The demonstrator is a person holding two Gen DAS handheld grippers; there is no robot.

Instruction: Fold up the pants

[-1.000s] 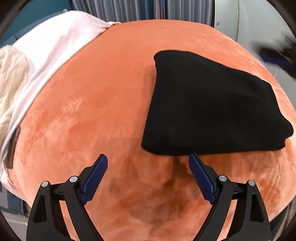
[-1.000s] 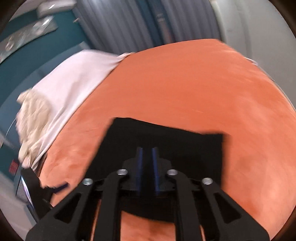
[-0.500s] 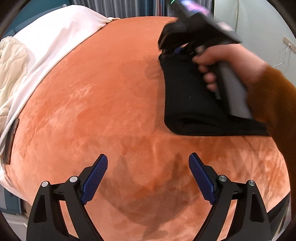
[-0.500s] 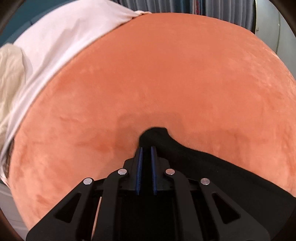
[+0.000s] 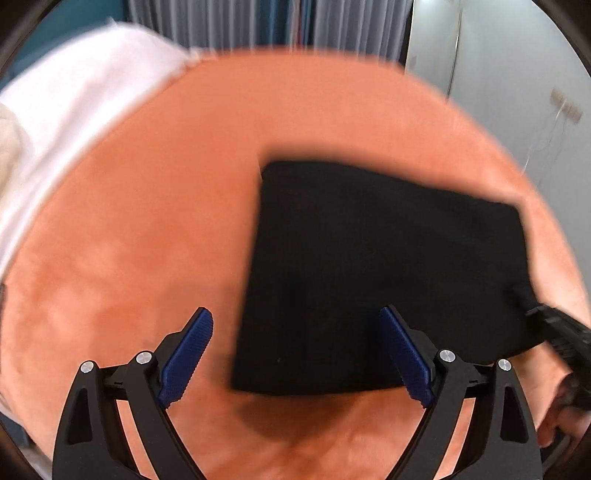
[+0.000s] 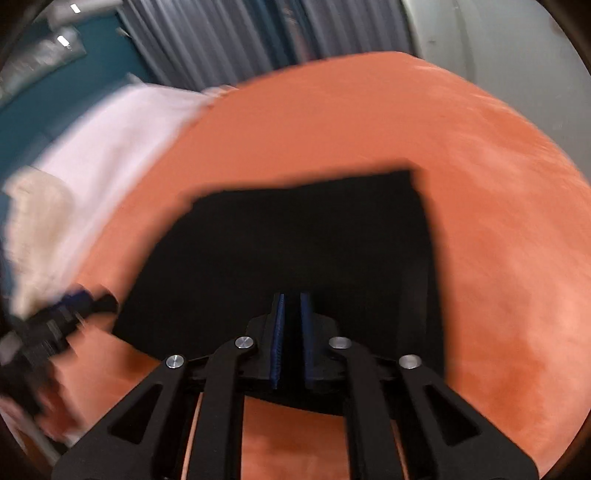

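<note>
The black pants [image 5: 384, 273] lie folded into a flat rectangle on the orange velvet surface [image 5: 147, 229]. My left gripper [image 5: 295, 354] is open, its blue pads wide apart over the pants' near left corner. In the right wrist view the pants [image 6: 295, 240] fill the middle. My right gripper [image 6: 291, 332] is shut with its pads nearly touching, over the pants' near edge; I cannot tell whether it pinches cloth. The right gripper also shows at the left wrist view's right edge [image 5: 554, 328].
A white sheet [image 5: 81, 122] and a cream quilt [image 6: 33, 229] lie at the left of the orange surface. Grey curtains [image 5: 258, 22] and a pale wall [image 5: 498, 74] stand behind. The left gripper shows blurred at the right wrist view's left edge [image 6: 55, 317].
The right gripper has pulled back from the pants' far corner to their near right side. The left gripper has moved forward over the pants' near left corner. Both views are motion-blurred.
</note>
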